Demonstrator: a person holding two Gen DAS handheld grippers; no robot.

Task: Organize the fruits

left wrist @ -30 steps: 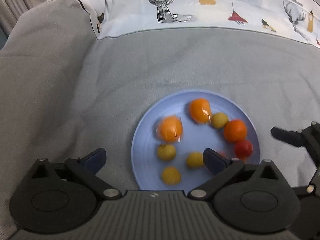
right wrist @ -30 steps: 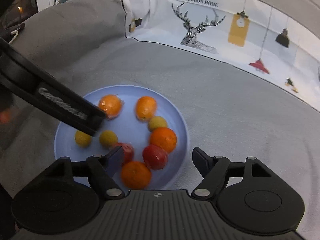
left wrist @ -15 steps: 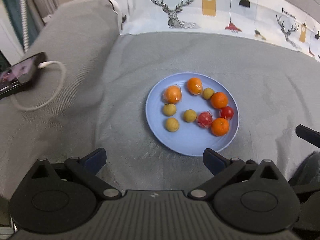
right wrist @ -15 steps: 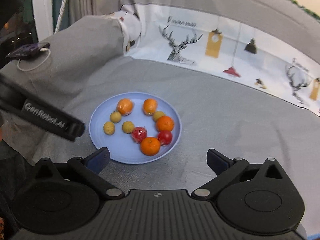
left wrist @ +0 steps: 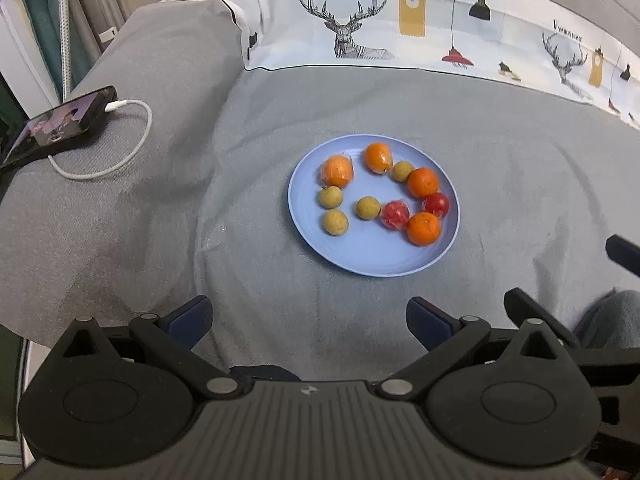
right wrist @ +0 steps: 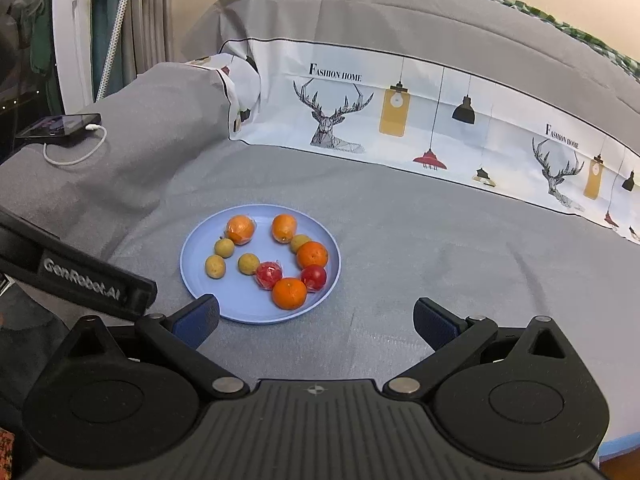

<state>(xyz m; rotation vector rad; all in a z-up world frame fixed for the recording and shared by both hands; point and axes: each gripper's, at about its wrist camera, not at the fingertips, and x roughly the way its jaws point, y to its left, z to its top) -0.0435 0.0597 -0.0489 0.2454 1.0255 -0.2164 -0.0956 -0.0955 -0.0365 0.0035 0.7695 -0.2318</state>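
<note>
A light blue plate [left wrist: 352, 256] [right wrist: 248, 312] lies on the grey bedcover and holds several fruits. Among them are oranges [left wrist: 423, 228] [right wrist: 289, 293], small yellow-green fruits [left wrist: 335, 222] [right wrist: 215, 267] and two red ones [left wrist: 436, 204] [right wrist: 313, 277]; one red fruit [left wrist: 395, 214] [right wrist: 268, 275] and one orange [left wrist: 337, 170] [right wrist: 240, 229] are wrapped in clear film. My left gripper [left wrist: 308, 322] is open and empty, held back from the plate's near edge. My right gripper [right wrist: 316, 320] is open wide and empty, just short of the plate.
A phone [left wrist: 52, 126] [right wrist: 60, 126] on a white charging cable [left wrist: 120, 160] lies on the raised grey cushion at the left. A printed white fabric band with deer and lamps [left wrist: 400, 40] [right wrist: 400, 120] runs along the back. The left gripper's body [right wrist: 80, 280] juts in from the left.
Both grippers have pulled back and up from the plate, which now looks smaller and farther. The right jaws have widened. The phone and cable have come into view.
</note>
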